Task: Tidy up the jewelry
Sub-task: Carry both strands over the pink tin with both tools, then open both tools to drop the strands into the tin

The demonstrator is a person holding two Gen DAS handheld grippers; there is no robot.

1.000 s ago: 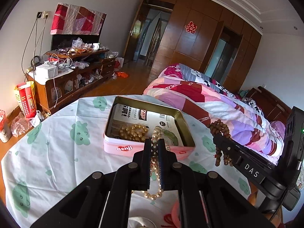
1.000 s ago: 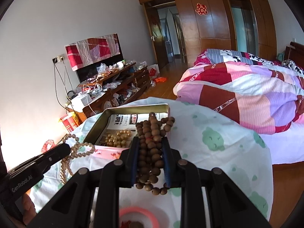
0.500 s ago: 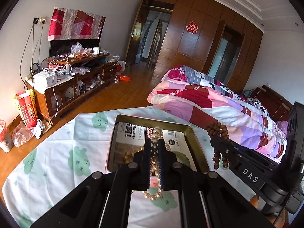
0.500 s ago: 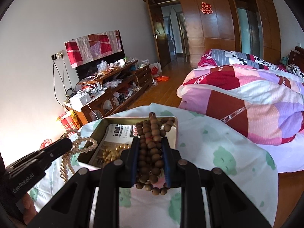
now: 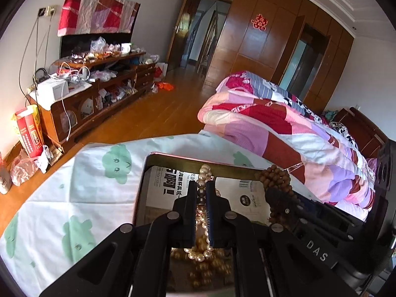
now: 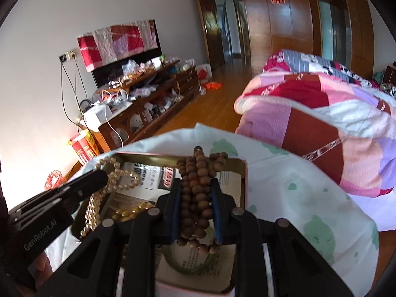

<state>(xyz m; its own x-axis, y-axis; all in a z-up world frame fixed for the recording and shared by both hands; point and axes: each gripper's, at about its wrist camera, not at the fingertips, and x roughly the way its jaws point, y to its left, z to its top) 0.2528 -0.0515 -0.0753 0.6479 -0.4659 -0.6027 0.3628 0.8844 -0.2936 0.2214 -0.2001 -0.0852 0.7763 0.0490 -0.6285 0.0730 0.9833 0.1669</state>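
My left gripper [image 5: 201, 188] is shut on a pearl necklace [image 5: 204, 173] and holds it over the open pink tin [image 5: 141, 180]; its loop hangs into the tin. It also shows in the right wrist view [image 6: 99, 180] with the pearls [image 6: 116, 175]. My right gripper [image 6: 196, 188] is shut on a brown wooden bead bracelet [image 6: 195, 173], also above the tin [image 6: 243, 173]. The bracelet shows in the left wrist view [image 5: 274, 177]. Gold beads [image 5: 210, 269] lie in the tin on printed paper [image 5: 168, 185].
The tin stands on a table with a white cloth with green shapes [image 5: 81, 193]. A green bangle [image 6: 188, 267] lies in the tin. A bed with a patchwork quilt [image 5: 284, 128] is to the right, a cluttered wooden cabinet [image 5: 99, 91] to the left.
Both grippers have moved forward and down, from in front of the tin to right above its inside. Each keeps its hold on its beads.
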